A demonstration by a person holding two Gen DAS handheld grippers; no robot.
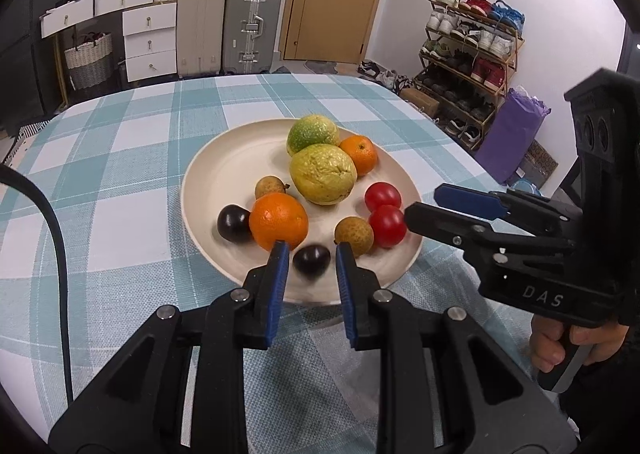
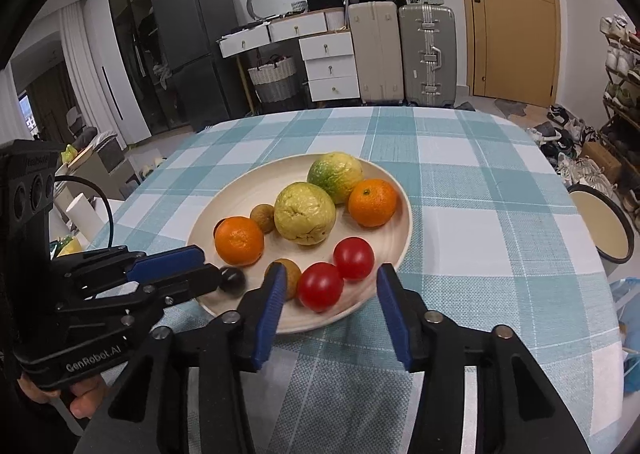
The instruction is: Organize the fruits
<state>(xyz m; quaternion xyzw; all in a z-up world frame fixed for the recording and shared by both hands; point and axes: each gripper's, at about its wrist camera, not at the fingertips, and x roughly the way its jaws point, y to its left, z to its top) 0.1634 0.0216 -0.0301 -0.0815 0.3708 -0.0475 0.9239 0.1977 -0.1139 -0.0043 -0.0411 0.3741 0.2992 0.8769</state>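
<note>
A round, smooth cream plate (image 1: 224, 173) sits on a woven cloth (image 1: 140, 141) checked in teal and white. All the fruit lies on it: two bumpy yellow-green citrus (image 1: 322, 173) at the middle and far side, two glossy pitted oranges (image 1: 279, 219), one near and one far, two shiny red tomatoes (image 1: 382, 195) touching each other, and two rough tan longans (image 1: 354, 236). One dark, polished plum (image 1: 234, 222) rests against the near orange.

The left gripper (image 1: 311, 250) tilts down over the near rim, its ribbed blue pads (image 1: 280, 266) drawn narrow around a second plum (image 1: 311, 260). The right gripper (image 2: 331, 270) also slants down at the plate's near edge, jaws wide and holding nothing, with the tomatoes just ahead between them. A hand (image 1: 560, 346) wraps its black grip.
</note>
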